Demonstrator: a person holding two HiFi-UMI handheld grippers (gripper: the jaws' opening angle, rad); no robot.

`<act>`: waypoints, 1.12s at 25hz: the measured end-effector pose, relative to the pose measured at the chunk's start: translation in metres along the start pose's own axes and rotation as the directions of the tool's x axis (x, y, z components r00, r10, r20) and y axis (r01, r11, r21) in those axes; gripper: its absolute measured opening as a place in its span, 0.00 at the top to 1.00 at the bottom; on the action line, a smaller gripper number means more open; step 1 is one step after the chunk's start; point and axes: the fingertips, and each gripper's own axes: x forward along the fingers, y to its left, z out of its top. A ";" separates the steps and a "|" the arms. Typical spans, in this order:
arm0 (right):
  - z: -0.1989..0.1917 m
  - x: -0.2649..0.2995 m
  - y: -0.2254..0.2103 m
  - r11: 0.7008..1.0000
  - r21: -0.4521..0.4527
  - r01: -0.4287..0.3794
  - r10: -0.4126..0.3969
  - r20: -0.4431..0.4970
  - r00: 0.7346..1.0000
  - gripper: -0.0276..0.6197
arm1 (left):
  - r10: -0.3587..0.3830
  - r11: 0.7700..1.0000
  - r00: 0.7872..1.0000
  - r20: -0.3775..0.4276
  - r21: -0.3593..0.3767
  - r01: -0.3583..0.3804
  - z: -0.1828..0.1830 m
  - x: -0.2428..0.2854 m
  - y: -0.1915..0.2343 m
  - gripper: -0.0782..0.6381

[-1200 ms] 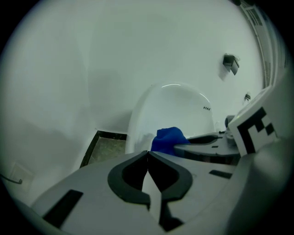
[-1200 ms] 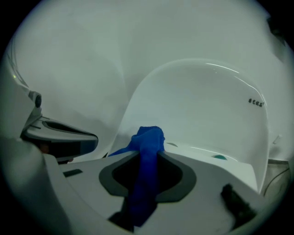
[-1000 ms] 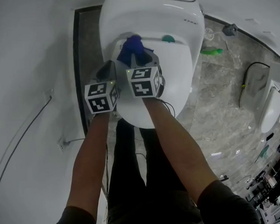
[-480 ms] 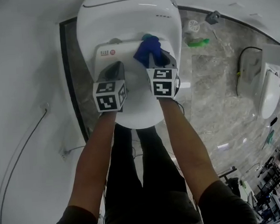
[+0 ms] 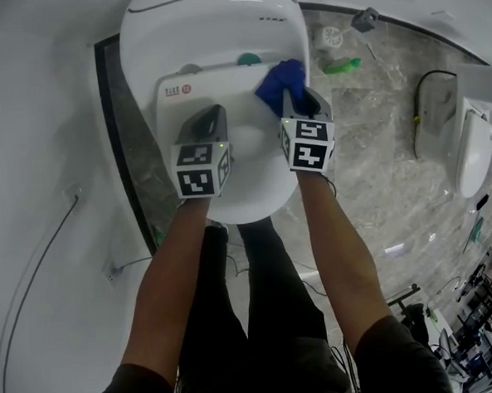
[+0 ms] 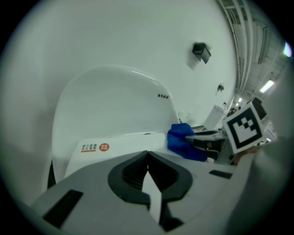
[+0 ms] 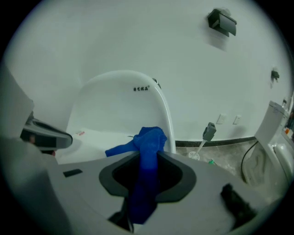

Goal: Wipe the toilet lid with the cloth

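Note:
The white toilet lid [image 5: 244, 171] lies shut below me. A blue cloth [image 5: 282, 83] rests on its back right corner, bunched in my right gripper [image 5: 301, 102], which is shut on it. In the right gripper view the cloth [image 7: 149, 137] hangs out between the jaws of that gripper [image 7: 147, 158]. My left gripper [image 5: 211, 119] hovers over the lid's back left part, shut with nothing in it. The left gripper view shows its own jaws [image 6: 147, 153] closed together, and the cloth [image 6: 183, 141] off to the right by the other gripper.
The rounded tank [image 5: 210, 19] stands behind the lid, with a red-marked label [image 5: 176, 91] at the lid's back left. A white wall with a cable [image 5: 34, 271] runs along the left. On the marble floor to the right are a green item [image 5: 342, 63] and a white fixture [image 5: 468, 157].
Both grippers have slid to the right along the back of the lid. The cloth went from the lid's back left to its back right corner.

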 end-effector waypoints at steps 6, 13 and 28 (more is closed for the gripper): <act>0.028 -0.029 0.097 0.993 -0.022 -0.120 0.121 0.087 0.989 0.81 | 0.028 0.999 0.998 0.050 -0.039 -0.026 -0.007 -0.041 0.044 0.87; 0.011 -0.038 0.238 0.950 -0.114 -0.291 0.296 0.028 0.955 0.81 | 0.115 0.984 0.992 0.047 -0.144 -0.107 -0.051 -0.099 0.123 0.88; -0.040 -0.030 0.272 0.962 -0.152 -0.228 0.223 -0.051 0.974 0.81 | 0.080 0.977 0.996 -0.026 -0.196 -0.084 -0.118 -0.128 0.154 0.88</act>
